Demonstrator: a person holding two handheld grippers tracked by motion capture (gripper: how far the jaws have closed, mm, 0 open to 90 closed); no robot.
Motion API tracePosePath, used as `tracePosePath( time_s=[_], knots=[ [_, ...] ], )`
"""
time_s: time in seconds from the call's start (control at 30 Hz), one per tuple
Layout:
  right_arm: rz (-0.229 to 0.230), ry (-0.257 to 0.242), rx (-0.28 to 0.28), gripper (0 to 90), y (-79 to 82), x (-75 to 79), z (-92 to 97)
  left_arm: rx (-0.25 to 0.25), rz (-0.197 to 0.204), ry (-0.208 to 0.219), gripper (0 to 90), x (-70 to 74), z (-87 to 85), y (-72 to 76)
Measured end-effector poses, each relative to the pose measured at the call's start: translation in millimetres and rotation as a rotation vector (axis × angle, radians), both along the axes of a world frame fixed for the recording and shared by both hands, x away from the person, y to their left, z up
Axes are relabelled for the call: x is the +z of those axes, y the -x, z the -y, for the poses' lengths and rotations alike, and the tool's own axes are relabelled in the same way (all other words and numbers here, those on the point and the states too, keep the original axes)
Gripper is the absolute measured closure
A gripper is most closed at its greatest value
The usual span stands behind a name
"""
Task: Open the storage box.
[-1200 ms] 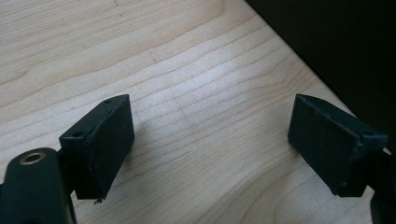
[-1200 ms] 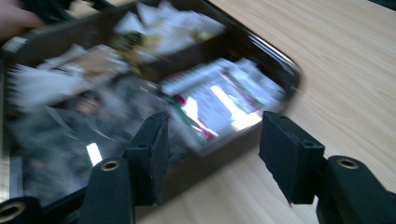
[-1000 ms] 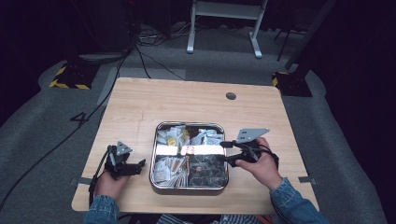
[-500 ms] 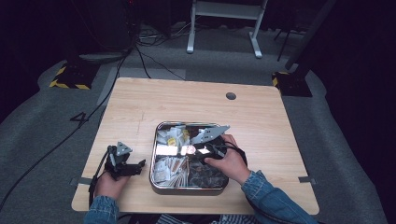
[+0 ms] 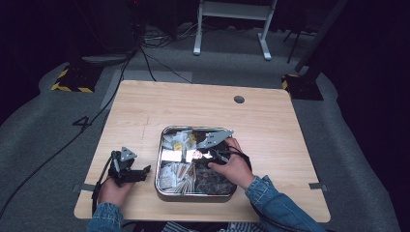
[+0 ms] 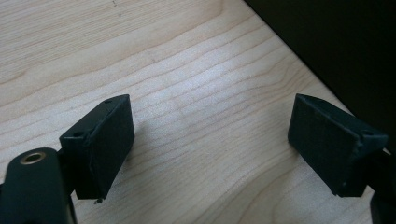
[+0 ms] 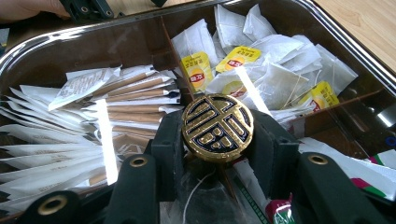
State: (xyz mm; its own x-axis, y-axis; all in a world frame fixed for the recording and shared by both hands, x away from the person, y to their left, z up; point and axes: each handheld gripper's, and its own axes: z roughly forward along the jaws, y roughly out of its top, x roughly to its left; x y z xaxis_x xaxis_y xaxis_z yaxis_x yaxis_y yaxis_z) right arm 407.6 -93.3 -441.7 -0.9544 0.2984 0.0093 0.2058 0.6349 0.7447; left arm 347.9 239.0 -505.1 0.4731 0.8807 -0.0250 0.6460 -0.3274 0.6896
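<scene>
Right gripper (image 7: 217,140) closing on the lid knob (image 7: 217,127), tin (image 5: 164,140) still covered.

Your R jaws sit either side of the gold-and-blue knob w/ pads at its rim; they've just been closing, knob between them, so it's gripped or nearly. That knob is centred on the clear lid of the tin near the desk's front edge, tea bags (image 7: 261,70) and sachets (image 7: 126,100) beneath. A sec ago your R hand was at the tin's right side; now it's over the middle. Left gripper (image 6: 210,140) rests apart and empty on the desk (image 6: 196,93), by the front-left corner.
</scene>
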Motion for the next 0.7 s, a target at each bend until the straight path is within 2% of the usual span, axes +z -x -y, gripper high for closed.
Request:
tracePosePath(
  time_s=[0.5,0.7],
  knots=[
    [0.0,-0.013,-0.002,58.8,-0.1,0.5,0.9,0.0,0.0,0.0,15.0,0.0,0.0,-0.1],
    [0.018,-0.011,0.008,58.9,-0.2,6.2,0.9,0.0,0.0,0.0,15.0,0.0,0.0,-0.1]
  ],
)
